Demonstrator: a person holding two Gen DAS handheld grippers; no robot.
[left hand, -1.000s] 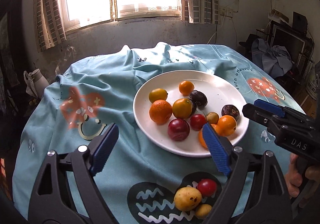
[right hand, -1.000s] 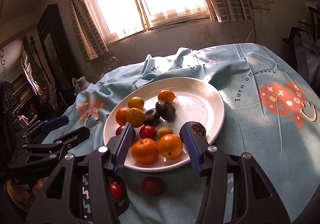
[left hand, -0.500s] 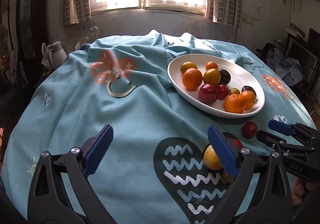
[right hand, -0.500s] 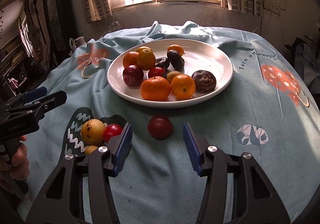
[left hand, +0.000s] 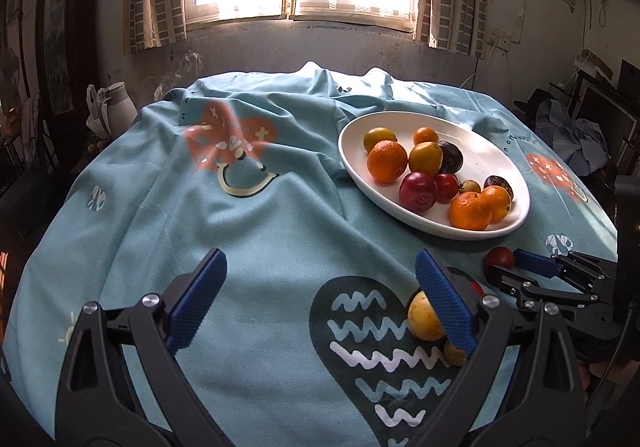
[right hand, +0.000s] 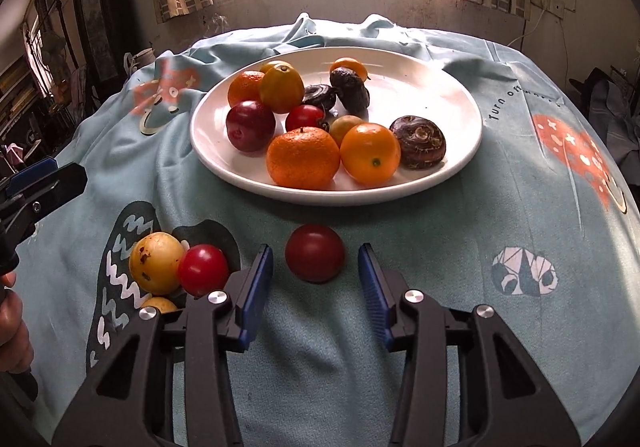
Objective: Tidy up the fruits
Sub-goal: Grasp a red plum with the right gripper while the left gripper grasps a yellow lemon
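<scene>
Holding oranges point(right hand: 303, 156) and plums point(right hand: 251, 125), white plate point(right hand: 460, 151) sits full.

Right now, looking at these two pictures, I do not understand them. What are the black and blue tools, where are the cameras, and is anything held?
They are two hand-held grippers, each carrying its own camera that looks along its fingers. One picture comes from the left gripper, the other from the right gripper. Both are open and hold nothing. On the blue tablecloth stands a white plate of fruits. The right gripper's fingers stand on either side of a dark red fruit without touching it. A yellow fruit and a red fruit lie nearby.
</scene>
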